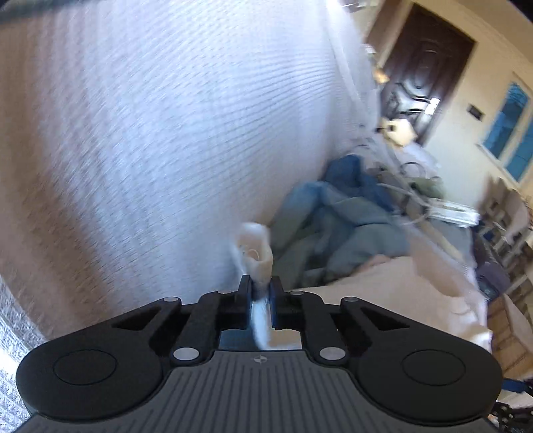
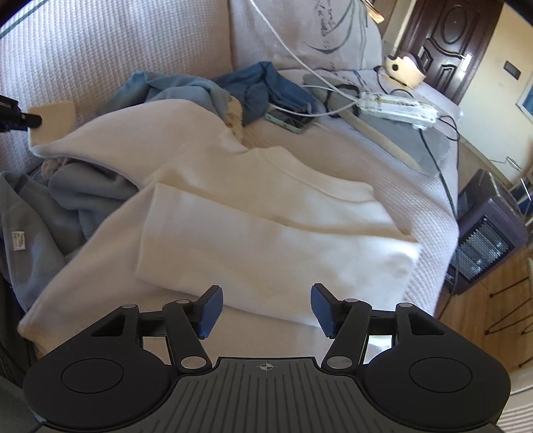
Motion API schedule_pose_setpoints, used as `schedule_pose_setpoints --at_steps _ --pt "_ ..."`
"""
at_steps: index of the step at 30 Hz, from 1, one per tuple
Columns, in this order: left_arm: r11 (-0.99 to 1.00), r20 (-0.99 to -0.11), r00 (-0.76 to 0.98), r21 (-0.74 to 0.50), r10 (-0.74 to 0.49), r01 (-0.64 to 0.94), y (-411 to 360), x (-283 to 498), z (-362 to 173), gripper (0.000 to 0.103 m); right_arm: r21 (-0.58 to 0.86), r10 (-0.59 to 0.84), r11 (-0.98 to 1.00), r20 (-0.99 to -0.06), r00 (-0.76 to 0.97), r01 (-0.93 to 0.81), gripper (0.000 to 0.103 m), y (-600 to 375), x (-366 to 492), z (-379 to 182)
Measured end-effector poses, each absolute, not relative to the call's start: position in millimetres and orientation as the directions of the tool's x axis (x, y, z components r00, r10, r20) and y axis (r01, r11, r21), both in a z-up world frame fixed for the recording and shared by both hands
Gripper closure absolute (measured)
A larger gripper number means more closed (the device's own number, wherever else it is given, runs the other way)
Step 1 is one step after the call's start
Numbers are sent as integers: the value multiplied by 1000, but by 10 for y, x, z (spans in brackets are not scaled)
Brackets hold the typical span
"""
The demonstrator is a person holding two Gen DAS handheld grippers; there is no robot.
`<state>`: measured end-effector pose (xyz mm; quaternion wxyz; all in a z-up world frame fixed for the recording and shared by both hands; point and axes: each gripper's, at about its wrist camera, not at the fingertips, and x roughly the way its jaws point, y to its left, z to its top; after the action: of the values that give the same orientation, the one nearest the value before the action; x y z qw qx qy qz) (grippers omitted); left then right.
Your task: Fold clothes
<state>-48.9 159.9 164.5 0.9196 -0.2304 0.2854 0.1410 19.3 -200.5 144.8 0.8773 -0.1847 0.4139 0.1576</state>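
A cream-white sweater [image 2: 266,216] lies partly folded on the bed, one sleeve laid across its body. My left gripper [image 1: 261,283] is shut on the cuff [image 1: 256,246] of the other sleeve, which bunches up past the fingertips. In the right wrist view that cuff [image 2: 51,121] is stretched out to the far left, with a black fingertip [image 2: 31,120] of the left gripper on it. My right gripper [image 2: 266,293] hangs open just above the sweater's near edge, with nothing between its blue pads [image 2: 210,309].
Blue clothes [image 2: 253,86] are piled behind the sweater, and a grey garment [image 2: 50,206] lies at its left. A phone [image 2: 288,121], a power strip [image 2: 396,106] with cables and a pillow [image 2: 299,30] sit further back. Off the bed's right edge stands a heater [image 2: 486,233].
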Motion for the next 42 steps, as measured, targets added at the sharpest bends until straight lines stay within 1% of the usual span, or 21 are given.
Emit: schedule_pose_setpoints --at_steps 3,6,8,10,13,17,21,24,27,31,33,34,36,38,42 --pt "879 -513 857 -393 34 -271 1397 -519 1963 94 -189 125 887 -781 612 -422 41 -2115 164 1482" --pt "903 -438 896 -411 -70 -130 1128 -477 2271 94 -192 119 894 -769 629 -404 39 -2230 119 1507" --pt "916 -390 906 -402 -163 -8 870 -381 2448 94 -184 120 903 -761 637 -389 39 -2313 89 1515" --pt "923 -370 898 -373 -239 92 562 -261 2558 94 -174 119 912 -755 645 -371 39 -2402 51 1515" --pt "907 -364 856 -343 -366 242 32 -86 2617 94 -163 109 924 -754 648 -346 38 -2554 -24 1504" --pt "874 -389 790 -317 -474 368 -638 76 2517 94 -169 75 936 -760 645 -309 38 -2808 -151 1497" --pt "844 -465 705 -317 -536 432 -1226 227 2134 94 -160 34 956 -773 634 -247 38 -3113 -272 1475" --pt "836 -534 644 -321 -548 445 -1528 256 1780 94 -165 -1 964 -785 619 -209 38 -3300 -355 1436" --pt "829 -573 601 -341 -557 443 -1612 281 1513 93 -158 -18 971 -801 599 -182 38 -3439 -397 1382" --pt "829 -629 549 -338 -551 445 -1653 400 1268 83 -158 -29 973 -807 589 -168 38 -3487 -395 1318" --pt "834 -642 541 -333 -543 441 -1576 361 1257 70 -151 -20 974 -802 597 -171 38 -3480 -370 1324" --pt "838 -649 540 -328 -535 436 -1514 330 1256 67 -147 -14 974 -799 601 -174 38 -3476 -356 1330" --pt "852 -663 545 -319 -514 416 -1357 261 1269 67 -140 -2 974 -793 609 -179 38 -3467 -328 1341" --pt "878 -665 576 -315 -475 360 -1108 184 1318 67 -130 14 974 -784 620 -186 38 -3450 -275 1354" --pt "939 -668 661 -274 -340 206 -608 172 1368 68 -56 69 983 -775 628 -177 39 -3403 -127 1375"
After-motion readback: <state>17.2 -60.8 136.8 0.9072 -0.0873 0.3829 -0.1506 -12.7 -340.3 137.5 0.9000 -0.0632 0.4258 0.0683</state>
